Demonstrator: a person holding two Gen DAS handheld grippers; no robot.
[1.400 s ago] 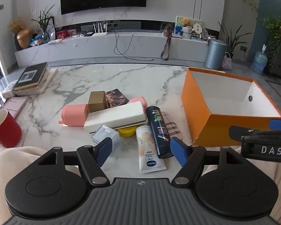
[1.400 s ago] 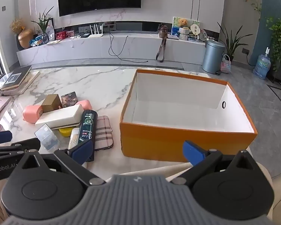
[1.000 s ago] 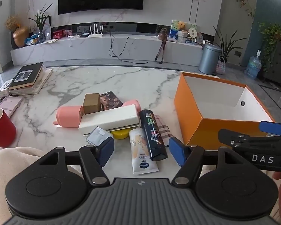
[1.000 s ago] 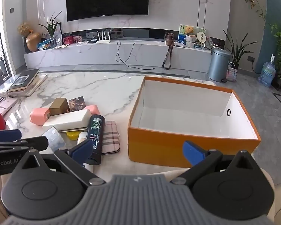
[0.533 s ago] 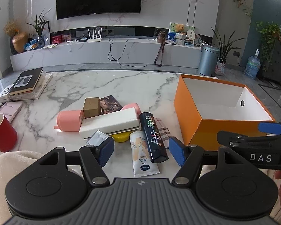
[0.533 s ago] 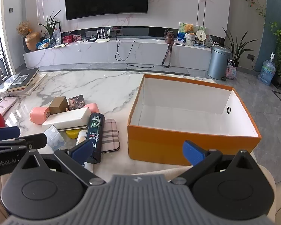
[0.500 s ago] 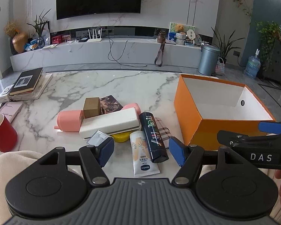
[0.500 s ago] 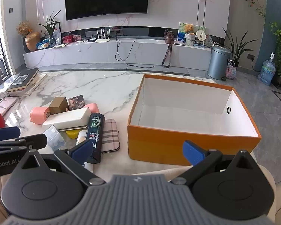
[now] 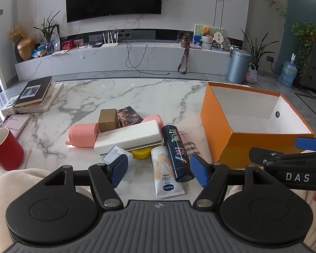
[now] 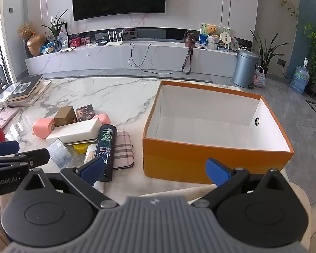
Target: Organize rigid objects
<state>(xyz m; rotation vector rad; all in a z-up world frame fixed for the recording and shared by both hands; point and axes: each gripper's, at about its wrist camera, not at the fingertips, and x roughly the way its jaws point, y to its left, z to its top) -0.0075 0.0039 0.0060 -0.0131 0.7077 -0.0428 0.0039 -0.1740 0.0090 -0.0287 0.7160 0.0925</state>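
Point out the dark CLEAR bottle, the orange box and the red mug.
dark CLEAR bottle (image 9: 176,149), left wrist view, on the label at mid-body.
orange box (image 10: 210,158), right wrist view, on the near outer wall.
red mug (image 9: 7,150), left wrist view, on the outer side wall.

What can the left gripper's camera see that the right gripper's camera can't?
Only the left wrist view shows the whole red mug and the Vaseline tube's full label.

Only the right wrist view shows the whole plaid case and most of the orange box's white floor.

Both show the dark Clear bottle, the long white box and the marble table.
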